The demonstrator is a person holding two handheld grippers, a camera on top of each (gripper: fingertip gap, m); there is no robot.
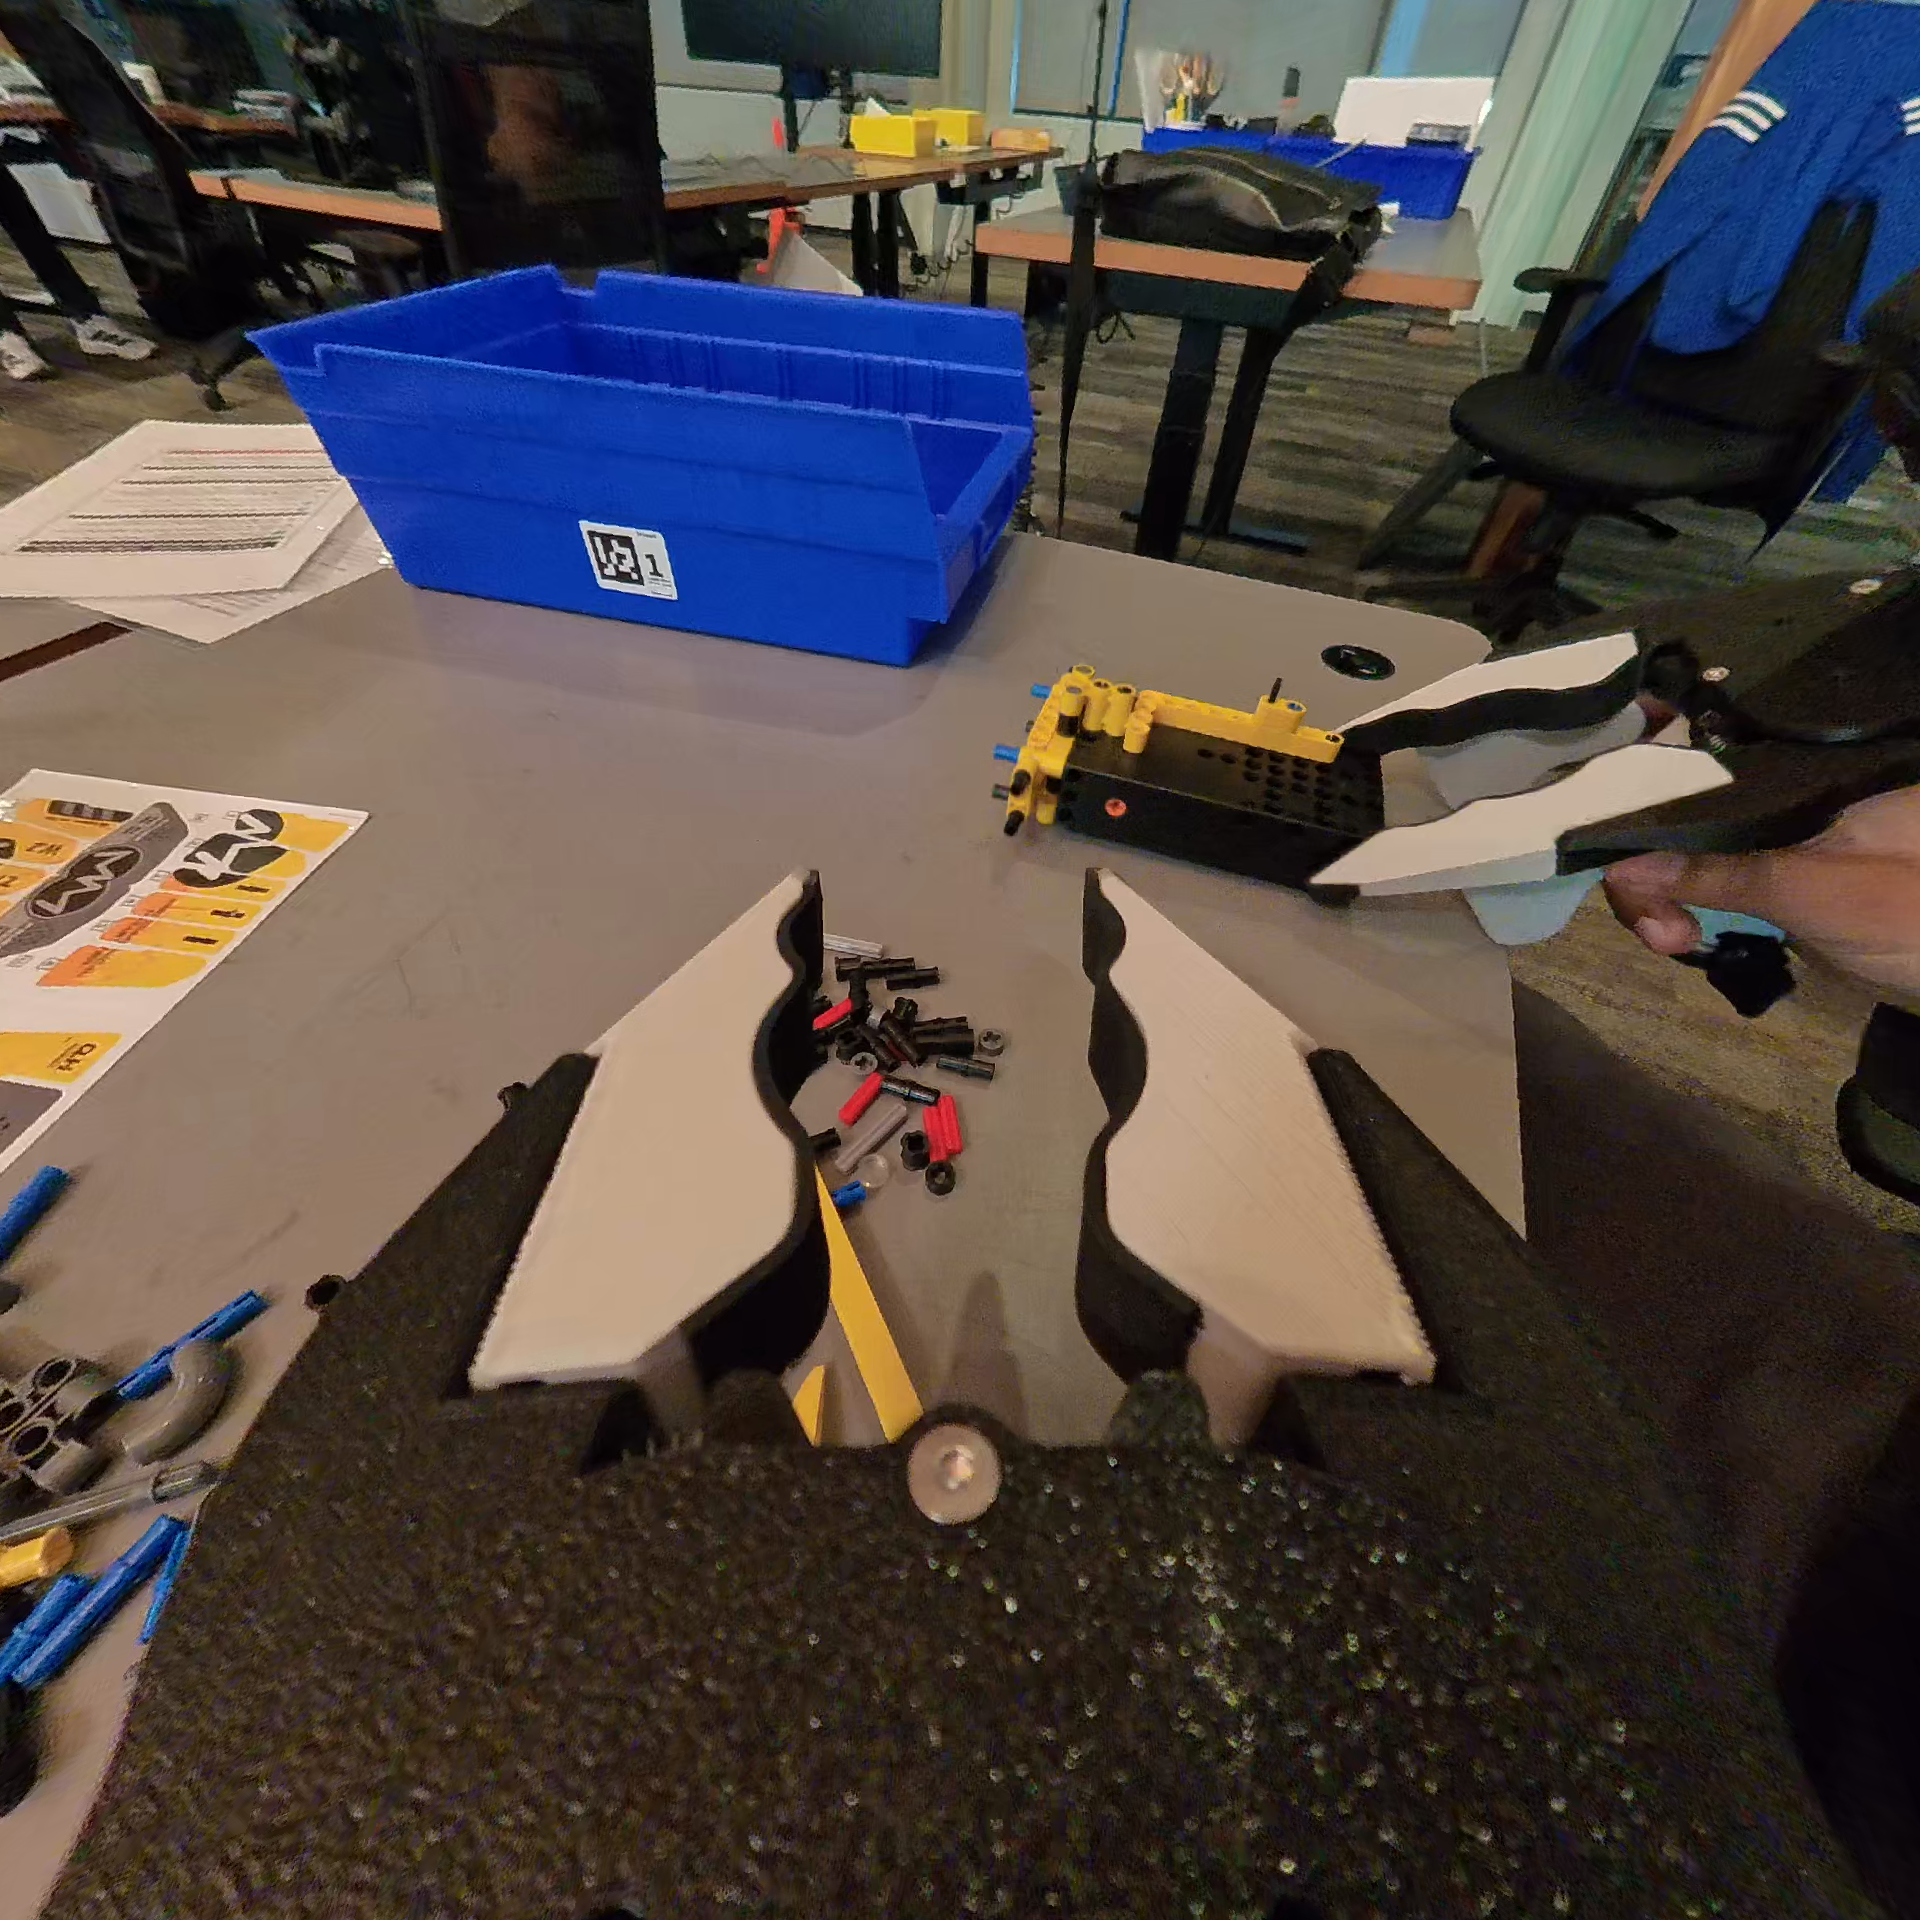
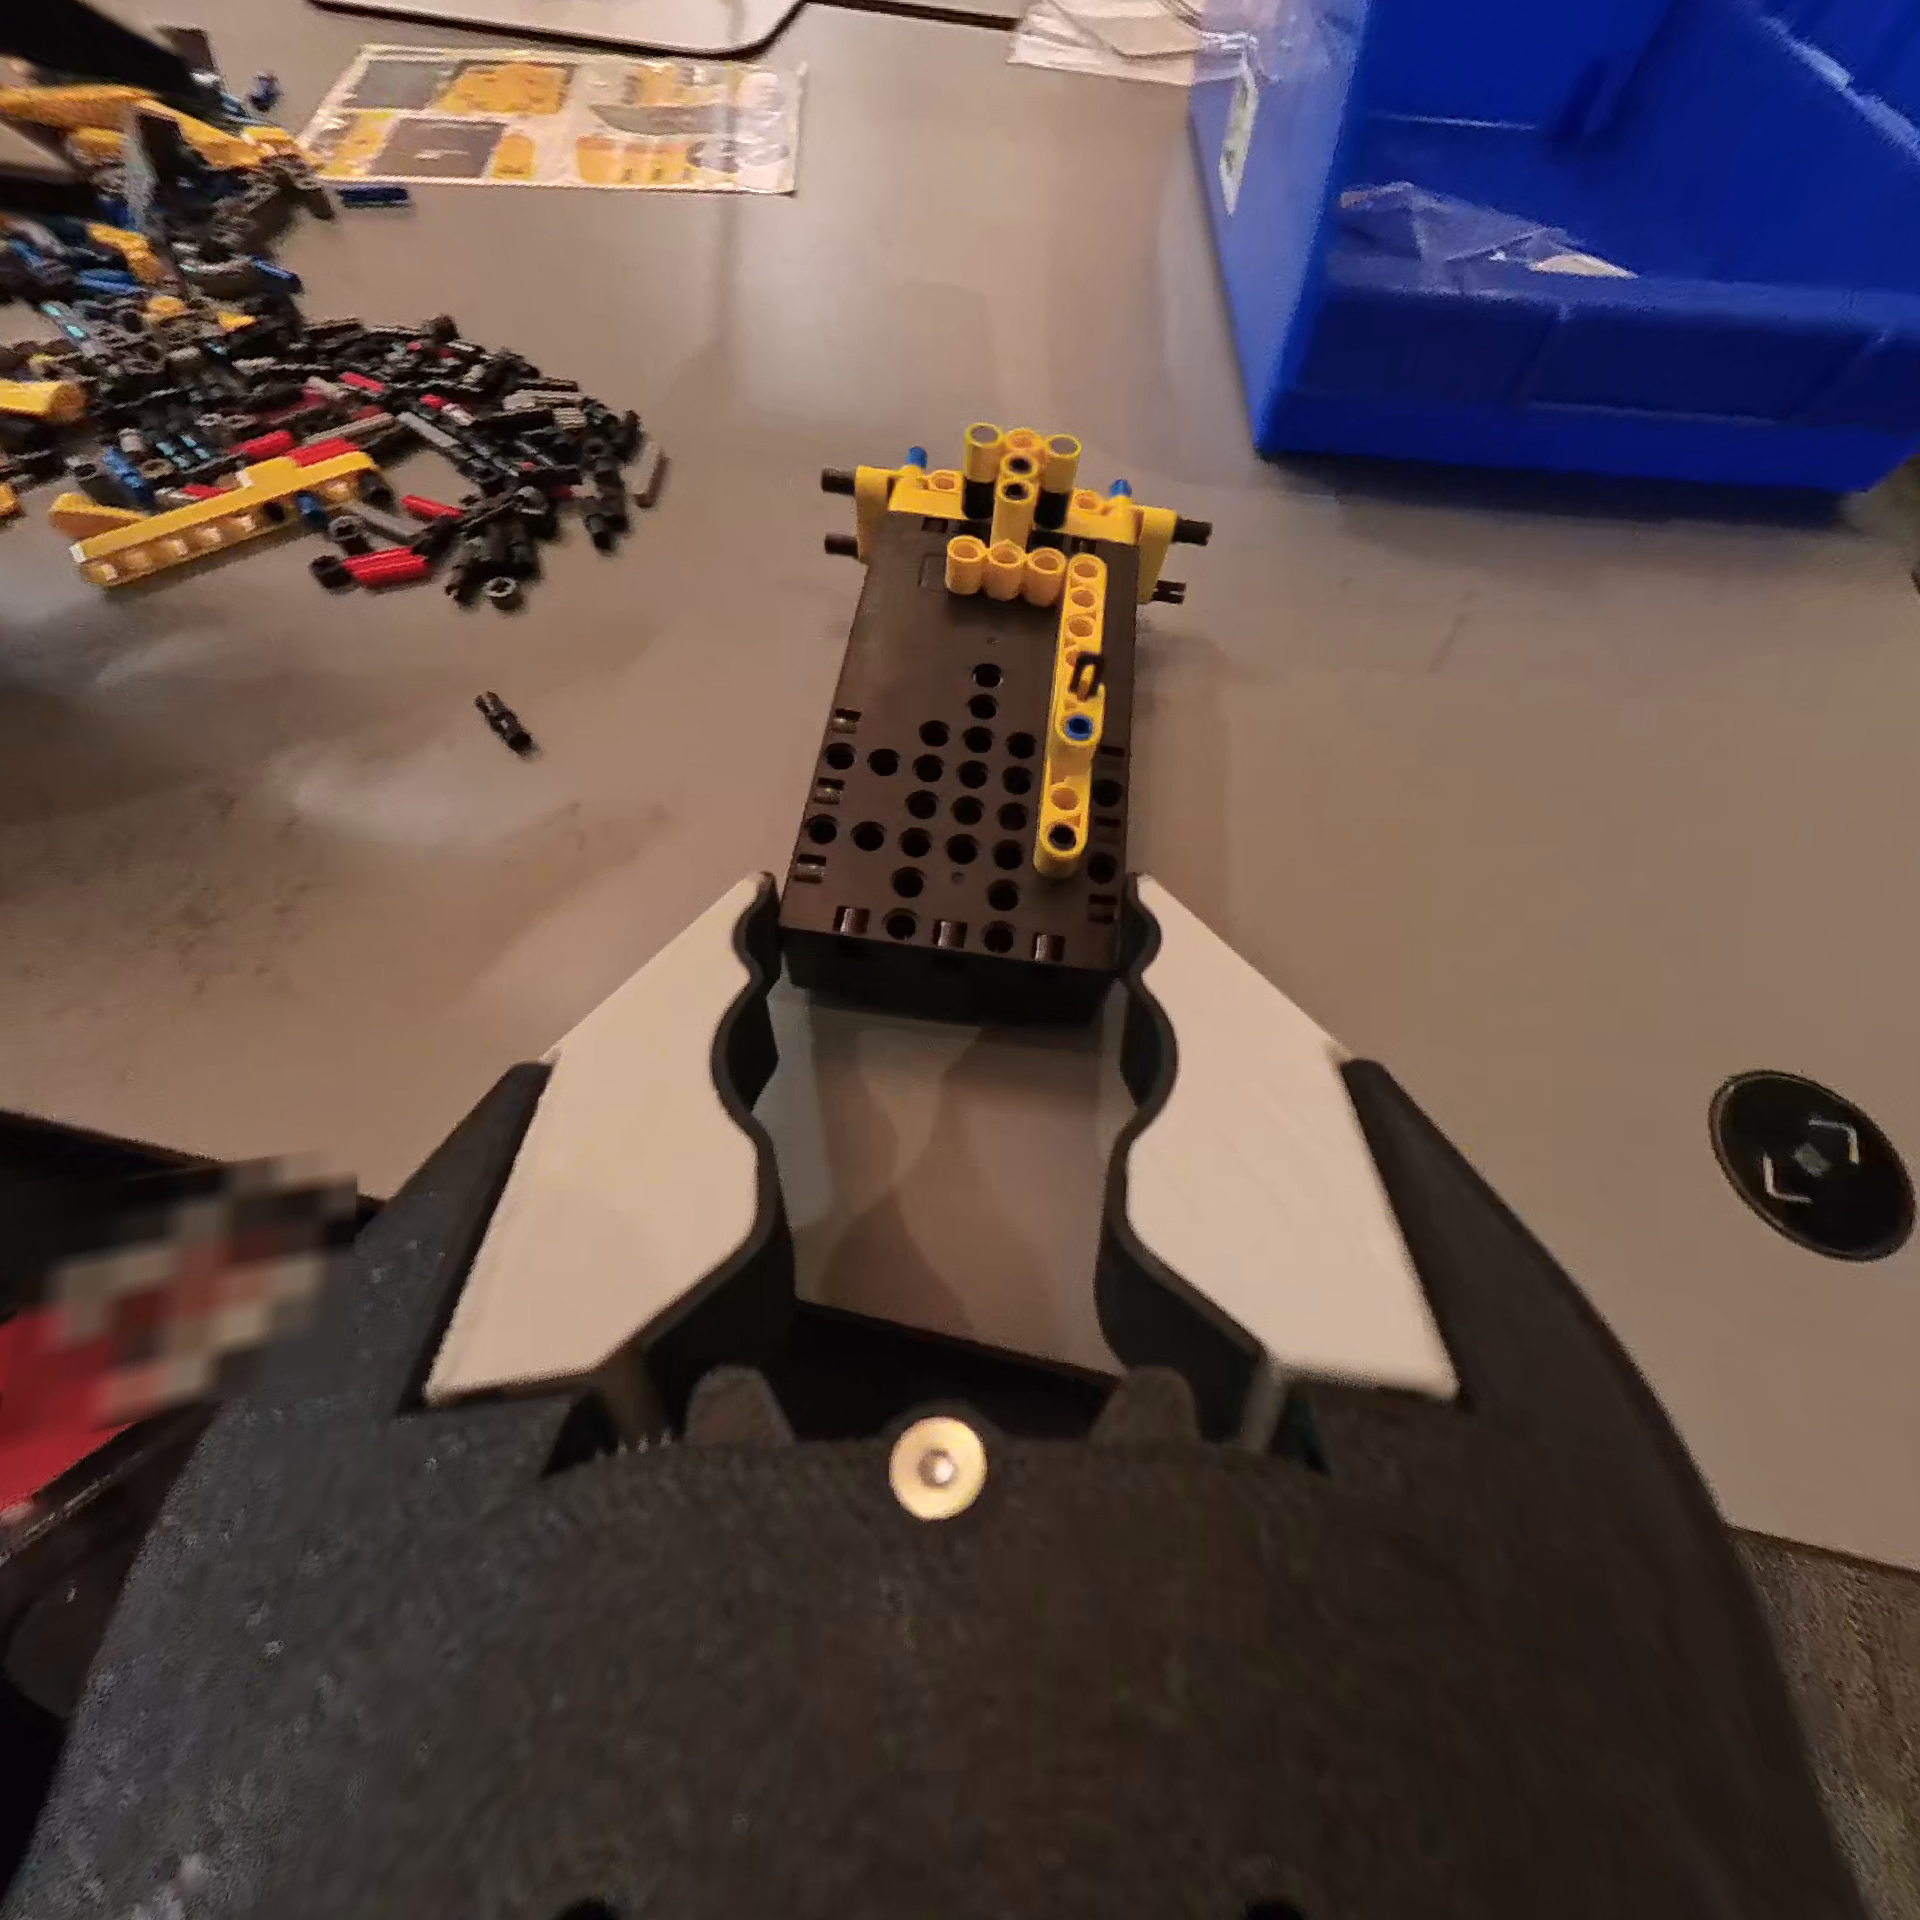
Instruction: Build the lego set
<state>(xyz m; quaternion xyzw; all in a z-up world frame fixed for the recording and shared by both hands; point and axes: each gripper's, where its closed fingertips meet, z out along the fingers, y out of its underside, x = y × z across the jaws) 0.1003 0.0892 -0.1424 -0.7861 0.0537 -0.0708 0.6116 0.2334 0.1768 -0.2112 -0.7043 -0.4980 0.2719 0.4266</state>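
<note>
the left gripper (image 1: 951, 904) is held low over the grey table (image 1: 520, 727) with jaws wide apart and nothing between them; it is nearest to a small heap of black, red and grey pins (image 1: 904, 1049), seen just below the fingertips. a yellow beam (image 1: 862, 1320) lies under the left finger.

the right gripper (image 2: 951, 914) is set at the near end of the black perforated block (image 2: 935, 821) with yellow beams pinned along its top and far end. the jaws are partly open and straddle the block's end corners; both pads appear to touch or nearly touch its sides, but a firm clamp cannot be confirmed. the block rests flat on the table, near the blue bin (image 1: 665, 447), which stands behind it.

risks, judged: only the very end of the block is bracketed, so it may pivot or slip out if lifted. the protruding side pins could snag. the loose pins under the left gripper could be scattered by a low sweep.

hidden or unclear: the contact at the right pads is shadowed. the larger parts pile (image 2: 260, 436) is blurred in the right wrist view. the sticker sheet (image 1: 135, 883) is cut off by the frame edge. a mosaic patch covers the lower left of the right wrist view.
</note>
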